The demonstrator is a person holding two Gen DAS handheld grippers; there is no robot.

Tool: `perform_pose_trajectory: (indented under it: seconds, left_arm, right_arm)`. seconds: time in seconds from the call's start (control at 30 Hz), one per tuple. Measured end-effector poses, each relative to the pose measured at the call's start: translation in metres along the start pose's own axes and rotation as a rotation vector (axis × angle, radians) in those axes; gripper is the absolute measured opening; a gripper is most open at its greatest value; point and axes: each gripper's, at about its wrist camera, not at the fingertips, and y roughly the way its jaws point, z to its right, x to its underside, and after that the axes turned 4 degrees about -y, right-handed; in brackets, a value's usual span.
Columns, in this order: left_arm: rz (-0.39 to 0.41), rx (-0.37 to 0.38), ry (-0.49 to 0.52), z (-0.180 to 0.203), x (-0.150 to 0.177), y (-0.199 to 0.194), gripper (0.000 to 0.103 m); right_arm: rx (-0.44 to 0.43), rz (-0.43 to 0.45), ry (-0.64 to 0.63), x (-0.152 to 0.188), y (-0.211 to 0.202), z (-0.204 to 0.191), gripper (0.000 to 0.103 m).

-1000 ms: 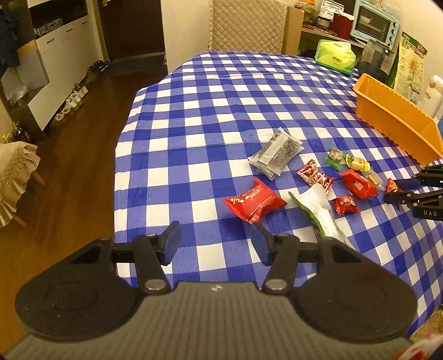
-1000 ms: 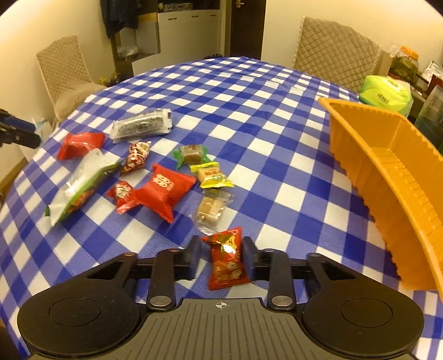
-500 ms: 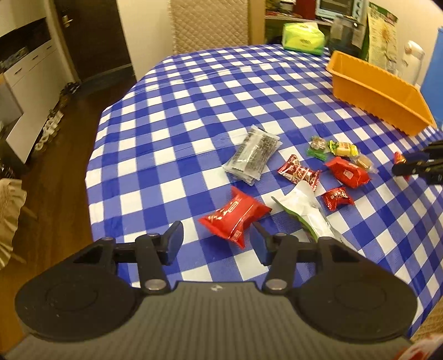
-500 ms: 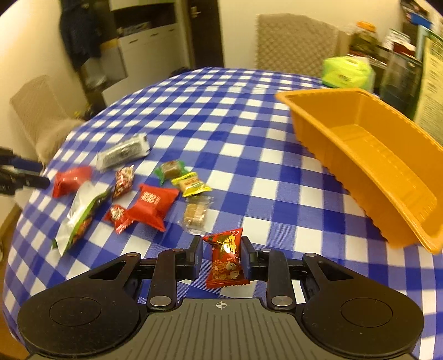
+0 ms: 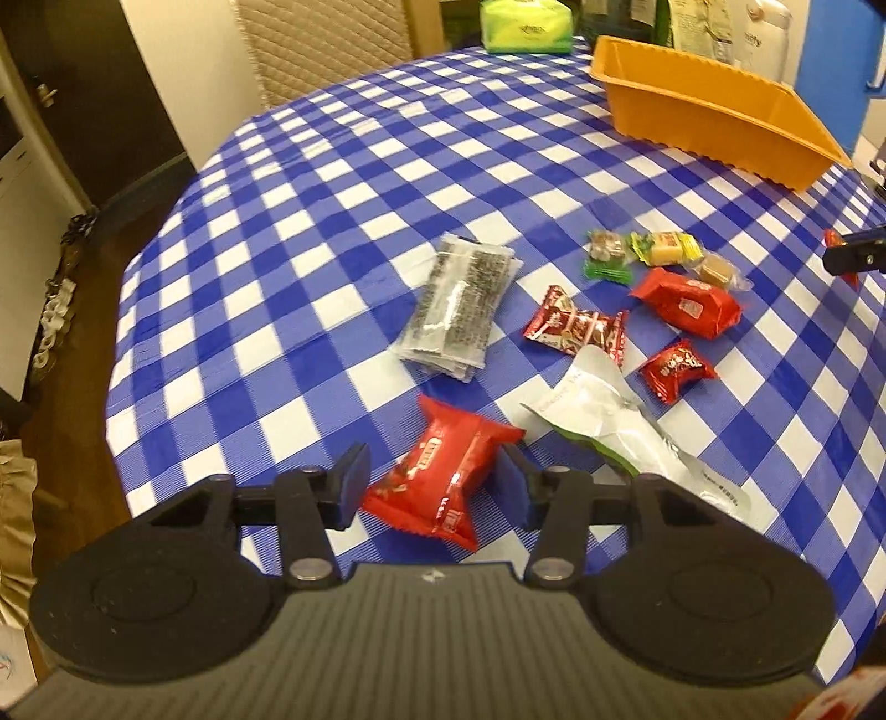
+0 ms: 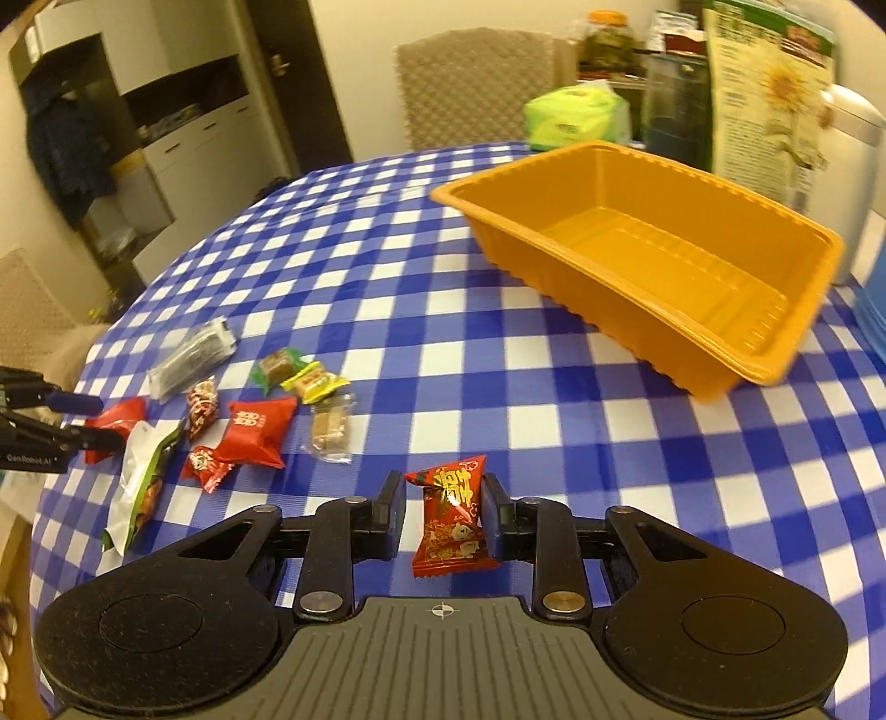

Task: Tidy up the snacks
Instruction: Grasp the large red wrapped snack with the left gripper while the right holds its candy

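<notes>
A red snack packet lies on the blue checked tablecloth between the fingers of my left gripper. The jaws are closing; the right pad touches the packet and a thin gap shows at the left pad. My right gripper is shut on a small red candy, held above the cloth. An empty orange tray stands ahead of it to the right. The loose snacks include a grey seaweed pack, a white-and-green pouch, a second red packet and several small candies.
The table's left edge drops to a wooden floor. A green tissue pack and a quilted chair stand at the far end. Jars and a leaflet crowd behind the tray. Open cloth lies between snacks and tray.
My left gripper has come down over the red packet, which now sits between narrower jaws. My right gripper has risen with the candy and swung toward the orange tray. Both views have rolled.
</notes>
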Motion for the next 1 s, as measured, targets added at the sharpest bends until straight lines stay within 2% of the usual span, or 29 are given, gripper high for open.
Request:
perform_pose_trajectory:
  seconds: [0.1, 0.13, 0.37, 0.6, 0.8, 1.0]
  left_arm:
    - [-0.004, 0.016, -0.005, 0.001, -0.001, 0.004, 0.036]
    - [-0.007, 0.020, -0.007, 0.002, -0.001, 0.006, 0.030]
    - [-0.007, 0.006, -0.068, 0.003, -0.001, 0.006, 0.025]
    - [0.039, -0.025, -0.132, 0.005, -0.010, -0.020, 0.024]
    - [0.104, -0.032, -0.179, 0.016, -0.043, -0.044, 0.024]
    - [0.173, 0.033, -0.172, 0.057, -0.097, -0.048, 0.024]
  right_arm:
    - [0.017, 0.005, 0.026, 0.004, -0.006, 0.003, 0.029]
    - [0.021, 0.004, 0.036, 0.006, -0.007, 0.004, 0.029]
    - [0.043, 0.002, 0.098, 0.015, -0.018, 0.014, 0.029]
    - [0.031, 0.023, 0.129, 0.009, -0.032, 0.033, 0.029]
    - [0.002, 0.060, 0.112, -0.016, -0.047, 0.053, 0.029]
    - [-0.009, 0.104, 0.108, -0.045, -0.055, 0.080, 0.029]
